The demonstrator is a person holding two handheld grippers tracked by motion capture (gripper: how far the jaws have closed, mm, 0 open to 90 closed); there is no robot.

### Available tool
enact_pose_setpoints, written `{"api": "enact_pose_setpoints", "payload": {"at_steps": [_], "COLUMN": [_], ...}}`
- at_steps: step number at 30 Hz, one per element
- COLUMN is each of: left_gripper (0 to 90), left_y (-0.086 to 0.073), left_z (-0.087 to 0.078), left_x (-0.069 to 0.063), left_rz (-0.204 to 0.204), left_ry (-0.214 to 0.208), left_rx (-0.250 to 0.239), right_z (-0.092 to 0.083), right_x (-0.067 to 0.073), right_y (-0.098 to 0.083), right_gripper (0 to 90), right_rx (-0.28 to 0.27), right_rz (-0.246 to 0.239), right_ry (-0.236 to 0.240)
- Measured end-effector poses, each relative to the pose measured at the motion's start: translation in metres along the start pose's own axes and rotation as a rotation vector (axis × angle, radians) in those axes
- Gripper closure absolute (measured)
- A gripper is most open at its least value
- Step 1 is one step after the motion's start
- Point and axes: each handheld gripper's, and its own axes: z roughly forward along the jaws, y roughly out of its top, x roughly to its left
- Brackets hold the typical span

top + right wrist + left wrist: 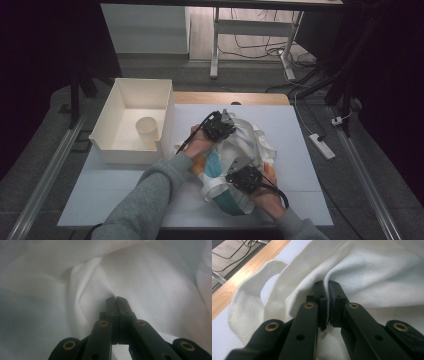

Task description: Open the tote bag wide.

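Observation:
A white cloth bag (250, 142) with teal and orange print lies crumpled in the middle of the white table. My left gripper (223, 126) is at the bag's far left edge, shut on a fold of the white fabric (352, 277), which is pinched between its pads; a loop handle (249, 290) curls off to the side. My right gripper (239, 172) sits at the bag's near side, shut on a ridge of the same white cloth (100, 277).
An open white box (135, 117) stands at the table's left with a paper cup (147, 131) upright inside it. A wooden strip (230, 98) borders the far edge. A power strip (322, 145) and cables lie on the floor at right.

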Motion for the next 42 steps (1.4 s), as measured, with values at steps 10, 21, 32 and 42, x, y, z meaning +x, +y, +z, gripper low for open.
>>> {"api": "enact_pose_setpoints", "payload": {"at_steps": [10, 21, 32, 42], "left_gripper": [85.9, 85.9, 70.7, 41.3], "left_y": [-0.005, -0.011, -0.01, -0.007], "left_z": [0.008, 0.016, 0.002, -0.042], "left_x": [0.002, 0.003, 0.004, -0.005], "left_rz": [-0.009, -0.033, -0.054, -0.078], "left_ry": [-0.026, -0.047, -0.095, -0.101], "left_rx": [0.044, 0.075, 0.044, -0.022], "right_z": [0.01, 0.012, 0.0, -0.03], "right_x": [-0.004, -0.002, -0.008, -0.019], "right_y": [-0.005, -0.007, -0.007, -0.011], "right_gripper": [89.6, 89.6, 66.7, 54.0], "right_rx": [-0.002, 0.012, -0.083, -0.198], "right_rz": [0.043, 0.013, 0.079, 0.11], "right_ry": [0.055, 0.06, 0.068, 0.031]}}
